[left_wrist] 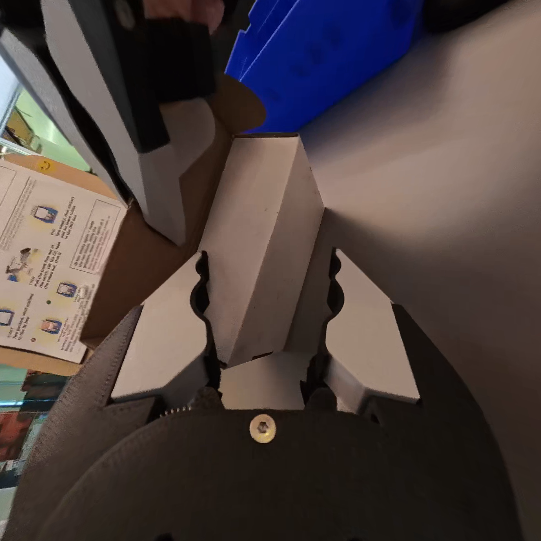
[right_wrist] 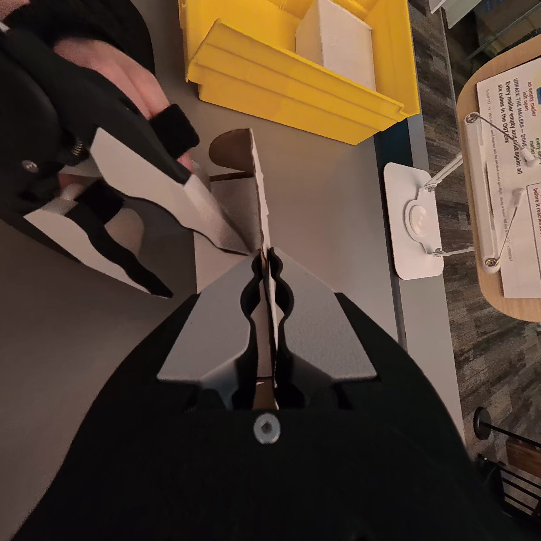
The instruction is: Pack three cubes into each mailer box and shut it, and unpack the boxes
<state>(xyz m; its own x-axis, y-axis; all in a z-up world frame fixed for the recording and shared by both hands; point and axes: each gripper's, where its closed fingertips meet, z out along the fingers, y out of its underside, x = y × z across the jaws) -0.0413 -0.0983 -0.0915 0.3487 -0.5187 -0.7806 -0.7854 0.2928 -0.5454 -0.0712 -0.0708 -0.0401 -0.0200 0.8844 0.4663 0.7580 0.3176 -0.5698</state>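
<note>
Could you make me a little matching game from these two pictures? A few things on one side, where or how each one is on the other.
Things:
1. right gripper
2. left gripper
3. yellow bin
4. blue bin

States:
A. holds a white box
B. fingers spread apart around the mailer box
C. at the far end of the mailer box
D. pinched shut on a thin cardboard flap

Pairs: 1-D, 2-B, 3-A, 4-C

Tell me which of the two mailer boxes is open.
The mailer box on the table, whose lid the right gripper pinches, is open. The other box sits shut in the yellow bin.
</note>
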